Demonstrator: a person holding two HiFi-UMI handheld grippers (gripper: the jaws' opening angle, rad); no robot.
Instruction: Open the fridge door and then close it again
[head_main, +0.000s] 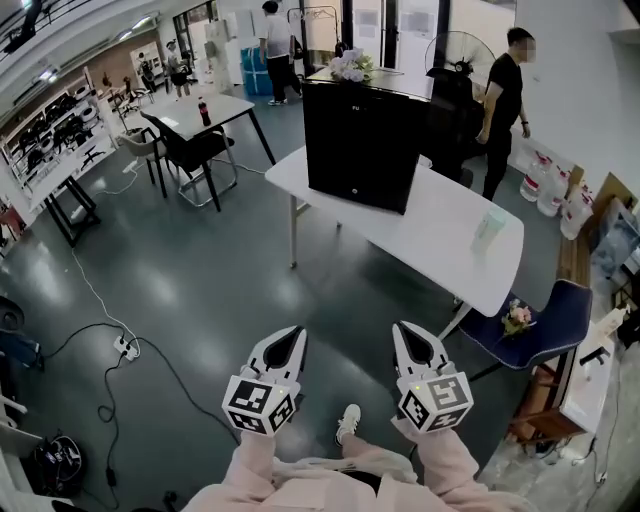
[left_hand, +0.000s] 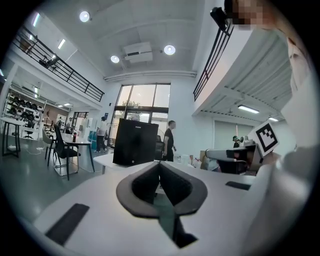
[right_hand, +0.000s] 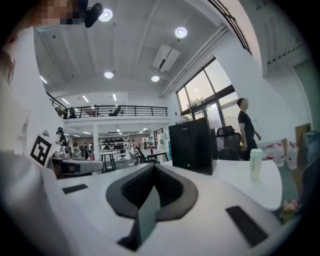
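Note:
The fridge (head_main: 360, 140) is a small black box standing on a white table (head_main: 440, 210), its door shut and facing me. It also shows ahead in the left gripper view, fridge (left_hand: 135, 142), and in the right gripper view, fridge (right_hand: 192, 145). My left gripper (head_main: 297, 333) and right gripper (head_main: 401, 329) are held side by side over the floor, well short of the table. Both point toward the fridge. The left gripper (left_hand: 160, 164) has its pads pressed together with nothing between them. The right gripper (right_hand: 152, 166) is likewise shut and empty.
A pale cup (head_main: 490, 228) stands on the table's right end. A blue chair (head_main: 545, 325) with a small bouquet (head_main: 517, 316) sits at the right. A person in black (head_main: 505, 95) stands behind the table. A power strip (head_main: 125, 347) and cables lie on the floor at left.

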